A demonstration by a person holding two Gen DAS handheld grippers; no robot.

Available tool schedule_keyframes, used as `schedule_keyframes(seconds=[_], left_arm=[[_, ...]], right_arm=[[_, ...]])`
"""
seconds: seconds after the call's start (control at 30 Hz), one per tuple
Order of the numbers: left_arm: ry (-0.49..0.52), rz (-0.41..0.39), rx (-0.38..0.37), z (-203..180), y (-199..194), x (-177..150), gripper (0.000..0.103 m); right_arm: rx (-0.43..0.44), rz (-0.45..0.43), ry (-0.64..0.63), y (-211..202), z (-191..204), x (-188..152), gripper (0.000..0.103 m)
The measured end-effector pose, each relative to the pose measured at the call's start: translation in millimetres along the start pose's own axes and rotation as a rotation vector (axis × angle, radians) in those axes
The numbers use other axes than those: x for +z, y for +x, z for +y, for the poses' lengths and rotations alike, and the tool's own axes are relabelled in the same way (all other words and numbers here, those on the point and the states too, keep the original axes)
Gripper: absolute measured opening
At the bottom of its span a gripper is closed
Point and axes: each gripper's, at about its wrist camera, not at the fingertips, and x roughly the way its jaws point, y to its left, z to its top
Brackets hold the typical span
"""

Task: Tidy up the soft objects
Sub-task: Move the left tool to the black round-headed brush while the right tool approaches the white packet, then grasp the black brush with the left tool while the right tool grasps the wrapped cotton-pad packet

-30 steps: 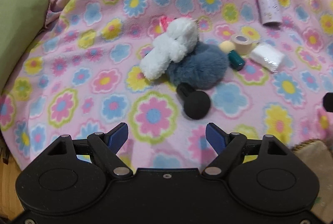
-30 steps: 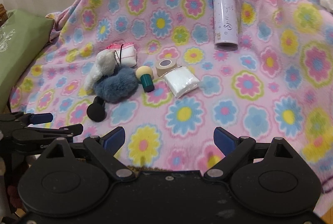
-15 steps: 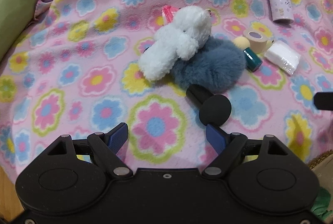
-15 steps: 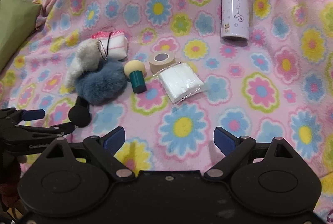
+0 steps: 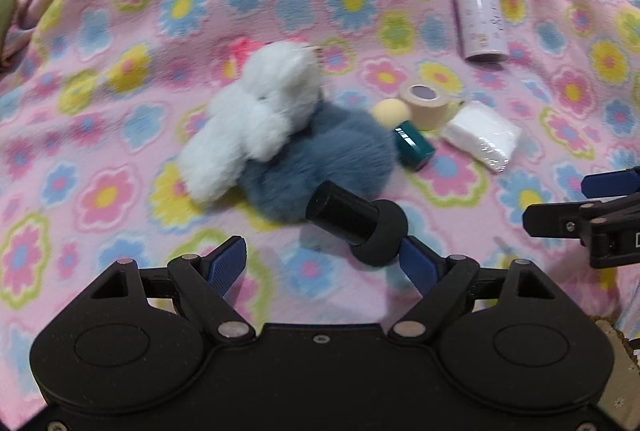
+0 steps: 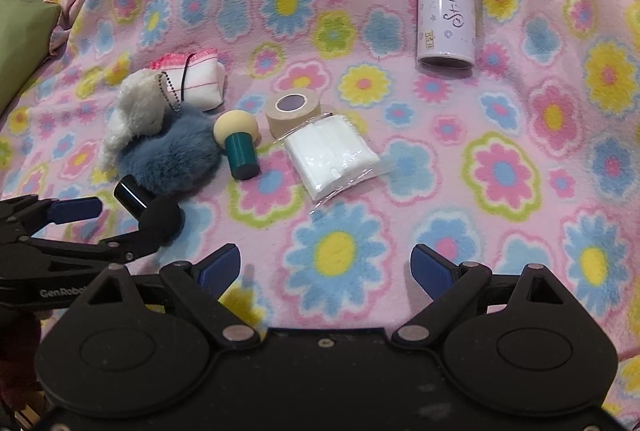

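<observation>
Tongs spread, your left tongs opening around nothing yet; right tongs wide, empty. Black sponge applicator looks light: its foam head squashes, so pinch its stiff handle.

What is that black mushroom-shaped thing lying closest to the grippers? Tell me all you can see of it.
The black mushroom-shaped thing has a glossy, hard-looking cylinder for a handle and a matte, rounded, spongy-looking head. It lies on its side on the flowered blanket, handle end toward the blue-grey fluffy pompom and about touching it. The left gripper, its jaws opening, is right at it: the head sits against the tip of one blue finger, not between the two. Nothing holds it.
</observation>
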Motion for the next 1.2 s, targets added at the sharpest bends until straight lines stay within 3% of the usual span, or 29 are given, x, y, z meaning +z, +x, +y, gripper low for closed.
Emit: schedule_keyframes(seconds=[0.2, 0.63, 0.9, 1.2], left_arm=[[0.051, -0.021, -0.003, -11, 3, 1, 0.080], [0.153, -0.062, 0.073, -27, -5, -3, 0.080], [0.106, -0.043, 0.074, -16, 4, -8, 0.080], [0.013, -0.032, 0.023, -3, 17, -5, 0.080]], right_arm=[[-0.002, -0.007, 0.021, -3, -7, 0, 0.093], [0.015, -0.013, 0.047, -4, -11, -2, 0.093], [0.017, -0.019, 0.049, -3, -11, -2, 0.093], [-0.001, -0.067, 0.009, 17, -7, 17, 0.093]])
